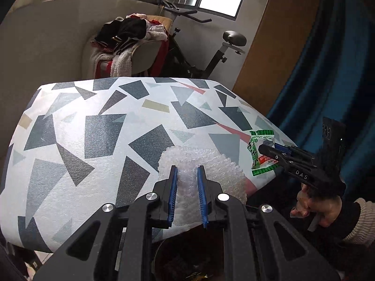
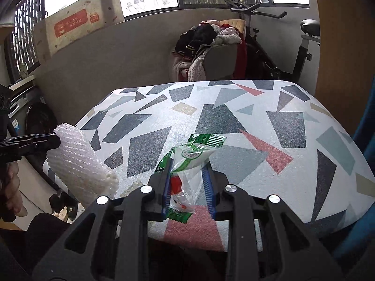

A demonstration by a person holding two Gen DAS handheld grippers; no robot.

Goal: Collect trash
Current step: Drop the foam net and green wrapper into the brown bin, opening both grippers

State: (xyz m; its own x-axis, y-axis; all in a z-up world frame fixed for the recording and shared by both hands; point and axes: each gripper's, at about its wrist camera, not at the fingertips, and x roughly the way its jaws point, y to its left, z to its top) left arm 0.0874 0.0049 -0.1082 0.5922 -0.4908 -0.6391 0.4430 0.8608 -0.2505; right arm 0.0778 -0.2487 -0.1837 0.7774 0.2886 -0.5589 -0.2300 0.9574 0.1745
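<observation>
My left gripper [image 1: 187, 172] is shut on a white foam net sleeve [image 1: 218, 166] and holds it over the near edge of the patterned table [image 1: 93, 128]. In the right wrist view the sleeve [image 2: 79, 166] hangs from the left gripper [image 2: 52, 141] at the left, off the table edge. My right gripper [image 2: 188, 164] is shut on a green, white and red snack wrapper [image 2: 187, 161], held just above the table's near edge. In the left wrist view the wrapper [image 1: 259, 149] and right gripper [image 1: 263, 148] are at the right.
A dark bin opening [image 1: 192, 257] lies below the left gripper, under the table edge. Behind the table stand a chair piled with clothes [image 1: 131, 44], an exercise bike [image 1: 211, 53] and a blue curtain [image 1: 328, 82]. A cardboard box [image 2: 77, 23] leans at the window.
</observation>
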